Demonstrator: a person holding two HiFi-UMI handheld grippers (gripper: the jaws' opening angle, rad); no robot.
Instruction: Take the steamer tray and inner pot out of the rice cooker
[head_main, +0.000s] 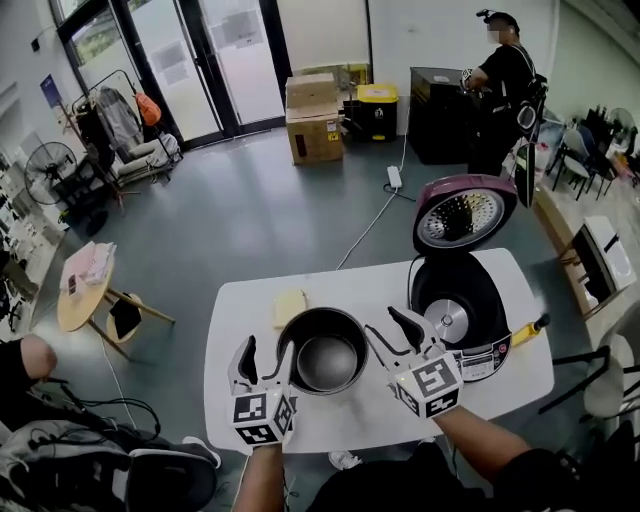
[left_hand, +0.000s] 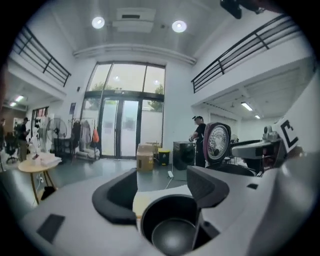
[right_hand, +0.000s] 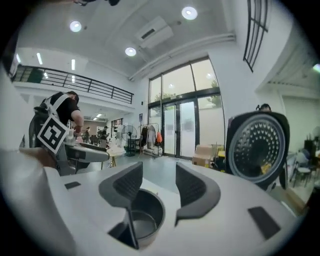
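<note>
The black inner pot stands empty on the white table, left of the open rice cooker. The cooker's pink lid is tilted up and its well shows only a bare metal plate. No steamer tray can be made out. My left gripper hovers at the pot's near left rim, open, with nothing between its fingers. My right gripper hangs at the pot's right rim, also open and holding nothing. Both gripper views look down past their jaws at the pot.
A pale yellow pad lies on the table behind the pot. A yellow-handled tool sticks out beside the cooker. A cable runs across the floor. Cardboard boxes, a standing person and a round side table are farther off.
</note>
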